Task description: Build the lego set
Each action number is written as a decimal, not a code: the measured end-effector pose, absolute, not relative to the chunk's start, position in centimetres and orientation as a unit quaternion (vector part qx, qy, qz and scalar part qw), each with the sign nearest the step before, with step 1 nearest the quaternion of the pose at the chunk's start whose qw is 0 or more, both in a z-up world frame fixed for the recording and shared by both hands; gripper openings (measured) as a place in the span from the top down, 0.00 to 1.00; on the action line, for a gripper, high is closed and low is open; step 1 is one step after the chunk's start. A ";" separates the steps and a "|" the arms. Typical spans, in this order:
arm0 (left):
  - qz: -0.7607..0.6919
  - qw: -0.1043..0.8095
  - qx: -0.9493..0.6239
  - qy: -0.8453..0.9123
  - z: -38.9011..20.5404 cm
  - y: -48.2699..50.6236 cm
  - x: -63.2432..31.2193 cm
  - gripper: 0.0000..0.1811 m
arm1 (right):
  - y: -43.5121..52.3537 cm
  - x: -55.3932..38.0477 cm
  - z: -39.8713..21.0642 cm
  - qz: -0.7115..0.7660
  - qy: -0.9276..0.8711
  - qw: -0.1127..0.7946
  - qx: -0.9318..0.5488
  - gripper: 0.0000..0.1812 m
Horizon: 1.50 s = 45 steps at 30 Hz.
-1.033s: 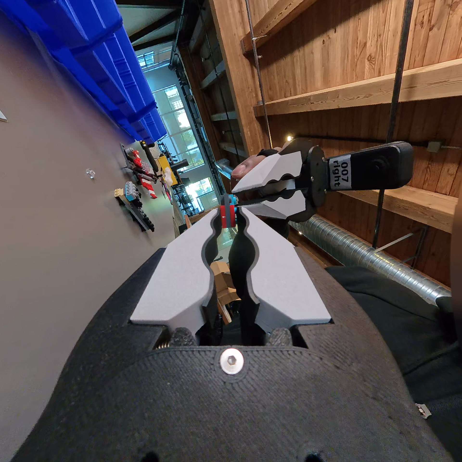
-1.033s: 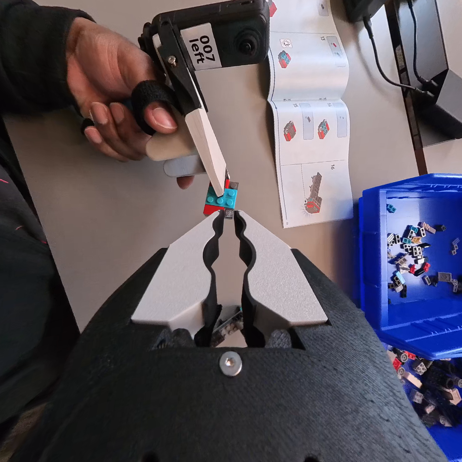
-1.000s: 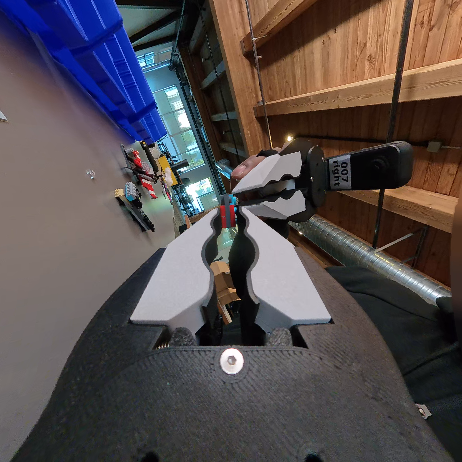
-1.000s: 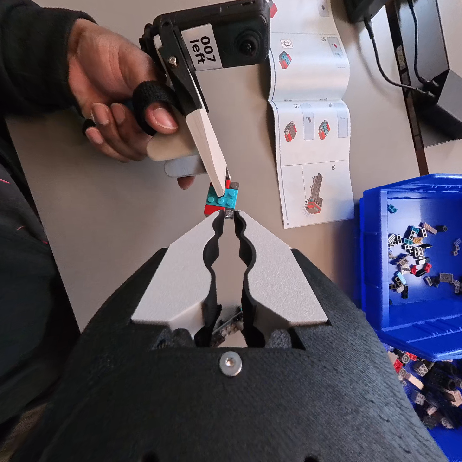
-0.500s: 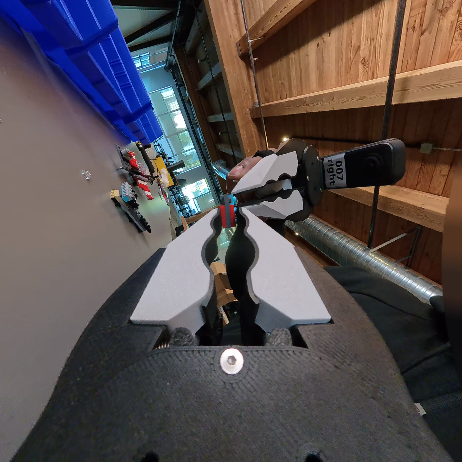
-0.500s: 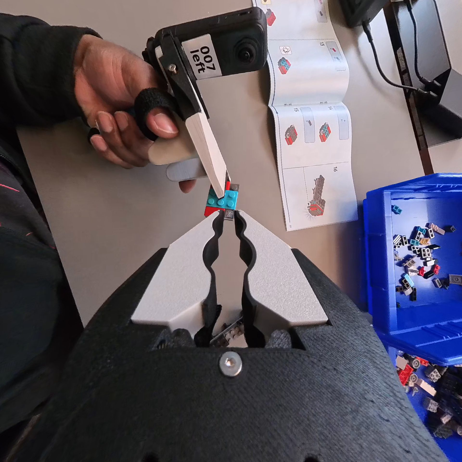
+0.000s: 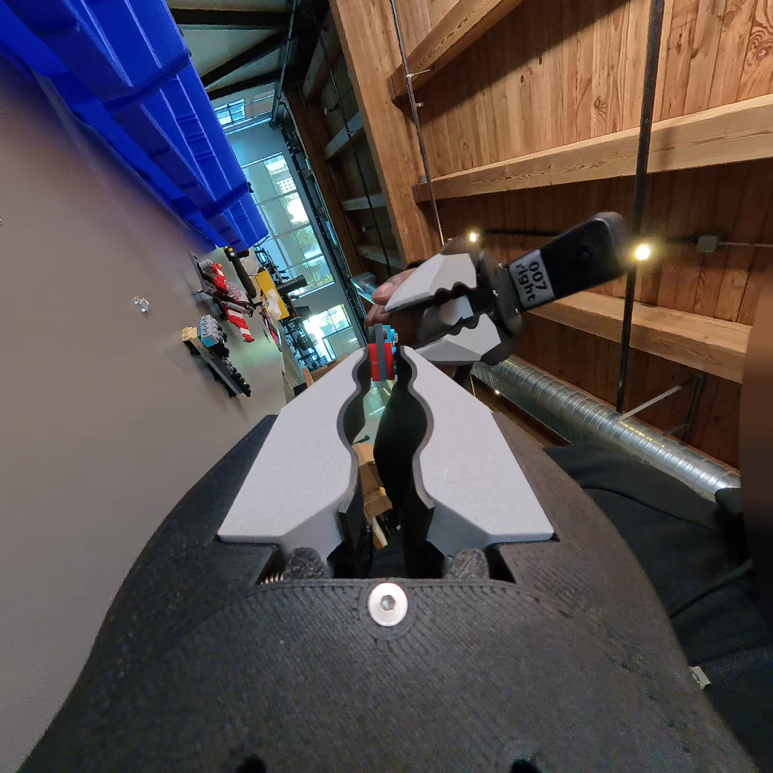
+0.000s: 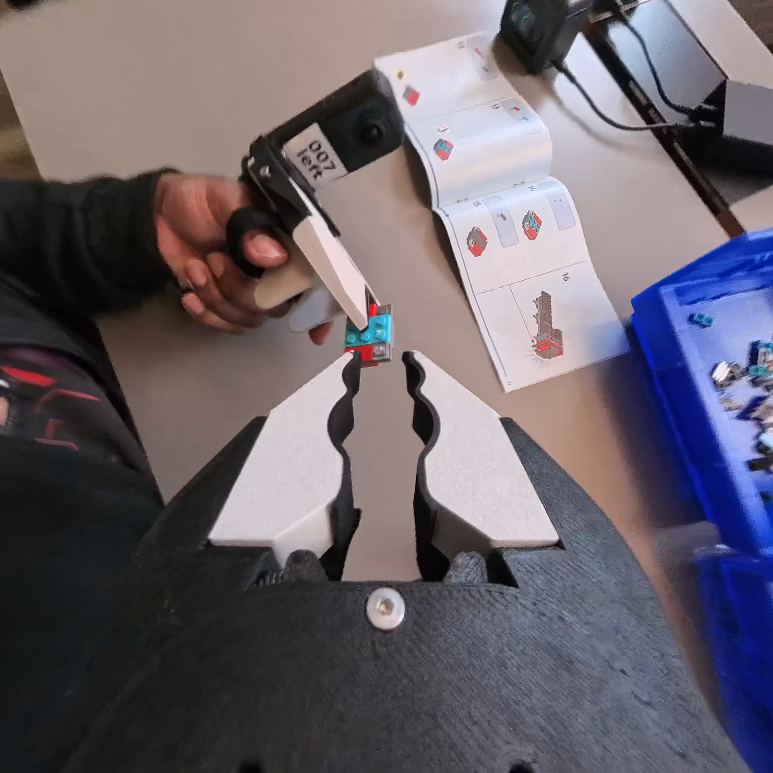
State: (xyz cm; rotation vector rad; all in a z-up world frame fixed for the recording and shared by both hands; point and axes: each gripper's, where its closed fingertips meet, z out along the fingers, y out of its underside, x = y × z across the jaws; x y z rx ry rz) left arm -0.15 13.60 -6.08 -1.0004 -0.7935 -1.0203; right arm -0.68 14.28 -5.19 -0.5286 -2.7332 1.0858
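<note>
The left gripper [image 7: 382, 363] was clamped on a small lego assembly [image 7: 380, 360] of red, teal and grey bricks, held in the air above the grey tabletop [image 8: 175, 96] rather than resting on it. In the right wrist view the same assembly [image 8: 370, 334] sat pinched at the tip of the left gripper's pale fingers [image 8: 330, 259], with a person's hand [image 8: 200, 247] around the handle. The right gripper [image 8: 378, 355] stood with its jaws parted and held nothing; its left fingertip seemed to lie just against the assembly's red underside, though motion blur made contact hard to judge. An unfolded instruction booklet [image 8: 514, 234] lay flat toward the far right part of the tabletop, and a blue bin [image 8: 669, 376] of loose lego pieces [image 8: 748, 376] stood at the right edge. In the left wrist view, a partly built lego model [image 7: 217, 347] rested farther along the tabletop beside a row of blue bins [image 7: 167, 125].
</note>
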 end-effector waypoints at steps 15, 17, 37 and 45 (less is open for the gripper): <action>-0.448 0.696 -0.454 -0.330 -5.3 13.4 0.3 0.93 | 14.1 -0.6 -4.4 0.551 -0.703 -0.126 -0.432 0.82; -0.447 0.697 -0.455 -0.328 -5.2 13.4 0.4 0.93 | 14.0 -0.6 -4.3 0.560 -0.686 -0.146 -0.441 0.82; -0.426 0.707 -0.476 -0.303 -4.8 13.3 1.0 0.93 | 13.4 0.5 -4.5 0.576 -0.650 -0.207 -0.450 0.95; -0.383 0.721 -0.513 -0.265 -4.2 13.3 1.9 0.93 | 13.4 1.3 -3.9 0.580 -0.644 -0.222 -0.447 0.96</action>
